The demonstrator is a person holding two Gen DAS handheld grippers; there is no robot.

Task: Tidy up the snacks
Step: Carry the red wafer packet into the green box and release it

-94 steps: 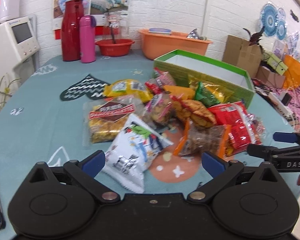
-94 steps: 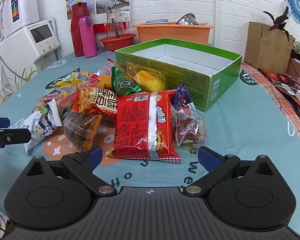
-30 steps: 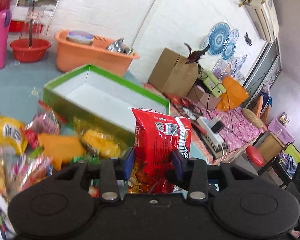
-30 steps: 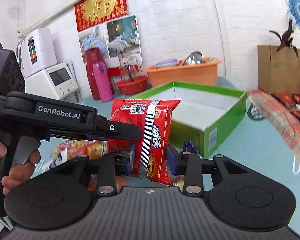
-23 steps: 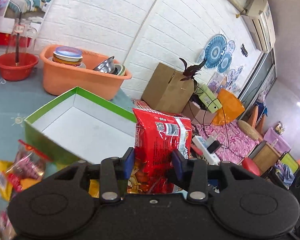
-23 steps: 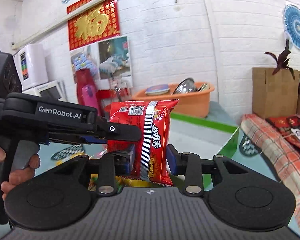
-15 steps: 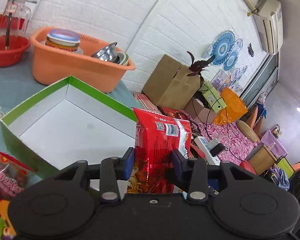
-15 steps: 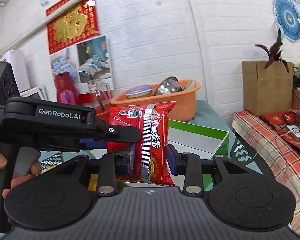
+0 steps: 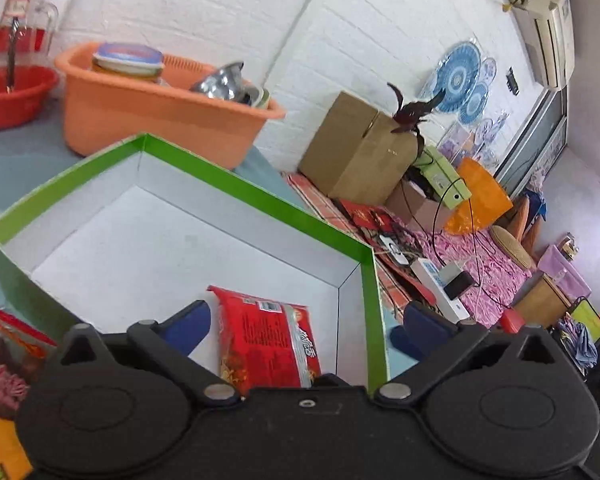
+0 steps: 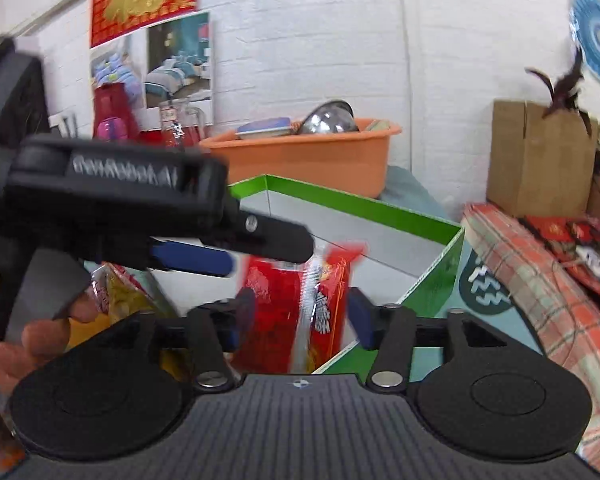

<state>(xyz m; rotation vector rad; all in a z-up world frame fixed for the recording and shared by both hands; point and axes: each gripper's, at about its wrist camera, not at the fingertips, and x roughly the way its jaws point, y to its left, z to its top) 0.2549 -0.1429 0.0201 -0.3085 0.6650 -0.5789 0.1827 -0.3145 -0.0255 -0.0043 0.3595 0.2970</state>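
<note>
Red snack packet (image 9: 268, 340), barcode label showing, is lying inside the green box (image 9: 260, 196). Left gripper (image 9: 308, 324) is standing wide open, packet between its fingers untouched. Right gripper (image 10: 300, 312) is appearing narrow around it; contact is blurred.

One green box (image 9: 256, 196), two tubs (image 9: 160, 116) (orange, red).

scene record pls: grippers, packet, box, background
left gripper: open, fingers spread, over the box's near corner
right gripper: jaws apart, either side of the packet; grip unclear, image blurred
red foil snack packet: inside the box, near its right corner
green cardboard box with white lining: open top, only that packet visible inside
orange plastic basin: behind the box, holds dishes
</note>
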